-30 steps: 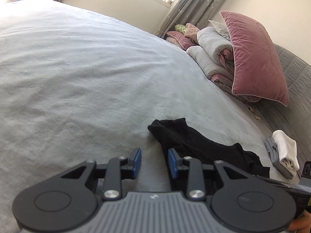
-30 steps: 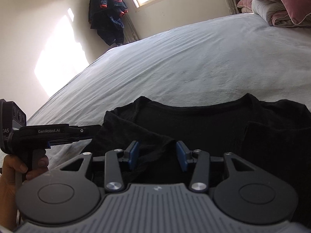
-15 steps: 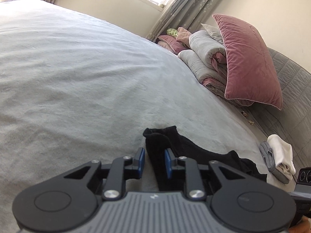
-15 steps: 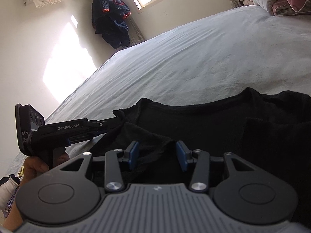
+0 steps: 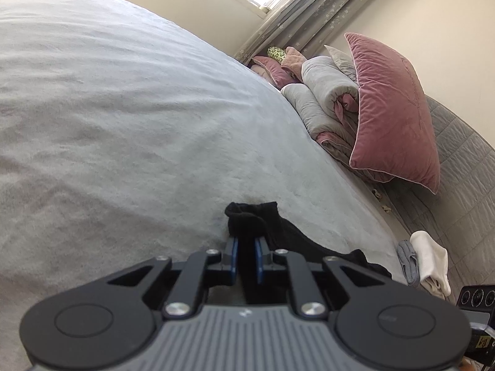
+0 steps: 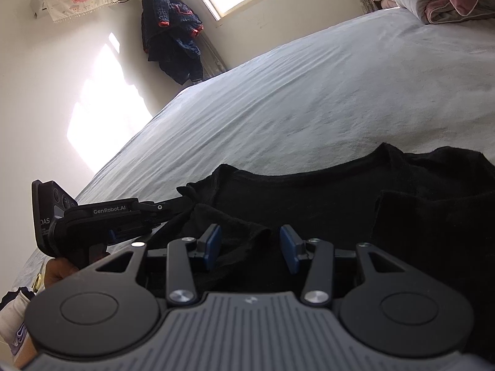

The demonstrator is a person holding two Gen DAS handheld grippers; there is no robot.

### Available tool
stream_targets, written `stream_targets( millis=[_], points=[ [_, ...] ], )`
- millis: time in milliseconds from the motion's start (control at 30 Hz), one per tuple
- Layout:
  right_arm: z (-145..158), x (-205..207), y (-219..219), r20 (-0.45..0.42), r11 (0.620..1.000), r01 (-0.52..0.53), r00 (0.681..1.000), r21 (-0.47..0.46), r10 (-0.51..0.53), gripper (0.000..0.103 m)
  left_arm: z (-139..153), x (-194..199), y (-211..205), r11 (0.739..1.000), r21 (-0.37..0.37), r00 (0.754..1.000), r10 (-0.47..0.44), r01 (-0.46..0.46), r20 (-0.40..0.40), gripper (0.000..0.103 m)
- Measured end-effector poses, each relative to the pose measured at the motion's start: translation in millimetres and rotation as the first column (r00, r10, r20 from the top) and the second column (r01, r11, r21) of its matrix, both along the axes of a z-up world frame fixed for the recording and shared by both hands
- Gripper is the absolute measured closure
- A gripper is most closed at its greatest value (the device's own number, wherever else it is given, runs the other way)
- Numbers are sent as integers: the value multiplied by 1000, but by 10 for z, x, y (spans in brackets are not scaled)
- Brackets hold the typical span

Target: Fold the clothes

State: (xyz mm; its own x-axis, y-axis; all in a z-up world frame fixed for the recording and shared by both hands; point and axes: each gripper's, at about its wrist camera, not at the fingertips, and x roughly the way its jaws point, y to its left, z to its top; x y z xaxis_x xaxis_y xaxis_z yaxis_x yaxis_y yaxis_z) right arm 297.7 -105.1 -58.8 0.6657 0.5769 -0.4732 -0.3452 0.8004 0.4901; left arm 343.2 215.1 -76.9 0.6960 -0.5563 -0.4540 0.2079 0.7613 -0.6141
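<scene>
A black shirt (image 6: pixel 309 198) lies spread on the pale grey bed (image 5: pixel 123 108). In the left wrist view its sleeve end (image 5: pixel 252 216) sticks up between the blue pads of my left gripper (image 5: pixel 246 247), whose jaws are closing and pinch the cloth. The right wrist view shows that same left gripper (image 6: pixel 173 208) from the side, at the shirt's left edge, with a hand under it. My right gripper (image 6: pixel 250 241) hovers low over the shirt's near part. Its jaws stand apart, with a raised fold of black cloth between the pads but not pressed.
A pink pillow (image 5: pixel 393 108) and a rolled grey duvet (image 5: pixel 324 92) lean against the quilted headboard (image 5: pixel 464 160). Folded white and grey clothes (image 5: pixel 430 259) lie near the shirt's far end. A dark jacket (image 6: pixel 170 37) hangs in the room's corner by the window.
My left gripper has slid onto the sleeve end and its jaws have come together on the cloth, lifting it a little. The right gripper's jaws have kept their width.
</scene>
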Motion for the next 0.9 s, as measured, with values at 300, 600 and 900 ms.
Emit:
stream_targets(
  millis=[300, 600, 900],
  points=[
    [23, -61, 217, 85, 996, -27, 996, -82, 34, 100, -13, 115, 14, 999, -48, 1000, 5, -5, -17, 99],
    [257, -106, -86, 145, 997, 66, 987, 29, -69, 100, -7, 89, 87, 996, -77, 999, 44, -45, -10, 101],
    [36, 32, -20, 22, 994, 103, 995, -48, -102, 93, 5, 42, 128, 995, -64, 997, 73, -74, -18, 99]
  ],
)
